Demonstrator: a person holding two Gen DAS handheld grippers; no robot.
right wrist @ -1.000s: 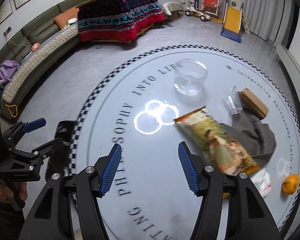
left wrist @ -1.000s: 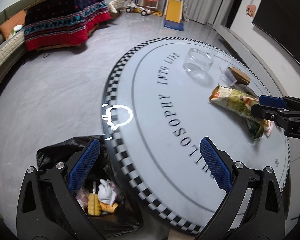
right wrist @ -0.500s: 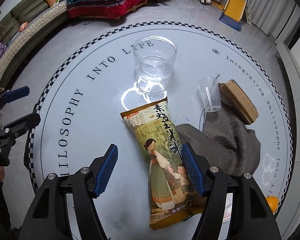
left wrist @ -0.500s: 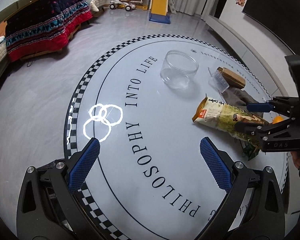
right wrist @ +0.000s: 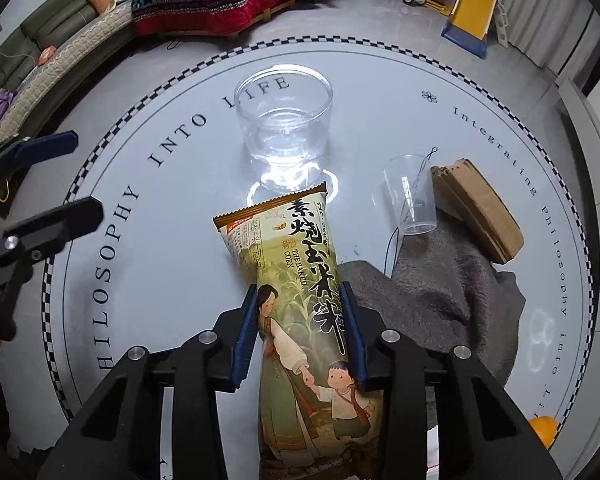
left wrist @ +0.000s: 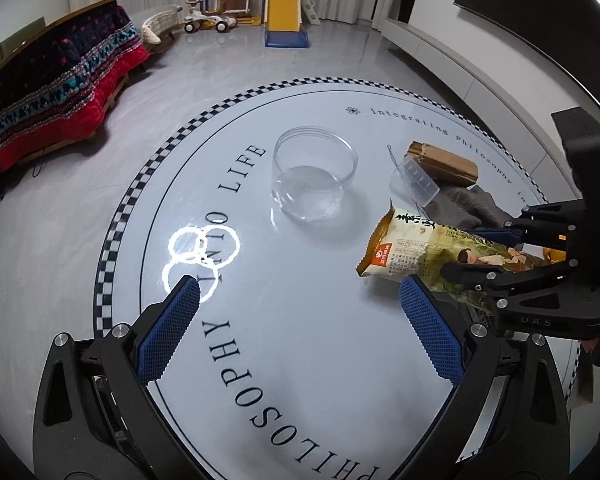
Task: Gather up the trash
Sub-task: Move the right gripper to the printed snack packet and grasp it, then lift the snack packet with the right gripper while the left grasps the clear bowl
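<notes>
A long green and brown snack bag [right wrist: 296, 240] lies on the round white table [right wrist: 172, 264], its far end toward a clear bowl. My right gripper [right wrist: 300, 320] points steeply down over the bag's middle. Its jaws are closing, and both blue pads touch the bag's sides and pinch it in. In the left wrist view the same bag [left wrist: 408, 248] sits at the right between the right gripper's [left wrist: 460, 254] fingers. My left gripper [left wrist: 300, 320] hovers open over the table's lettering with nothing between its fingers. It also shows at the left edge of the right wrist view, as the left gripper [right wrist: 80, 176].
A clear plastic bowl [right wrist: 284, 120] stands beyond the bag. To the right lie a small clear cup [right wrist: 412, 196], a brown paper packet [right wrist: 476, 208], a grey cloth [right wrist: 440, 300] and an orange [right wrist: 542, 430] near the rim. Sofa, covered table and toys stand on the floor behind.
My right gripper came down over the snack bag and its jaws narrowed onto the bag's sides. My left gripper swept from the black trash bag beside the table to above the tabletop.
</notes>
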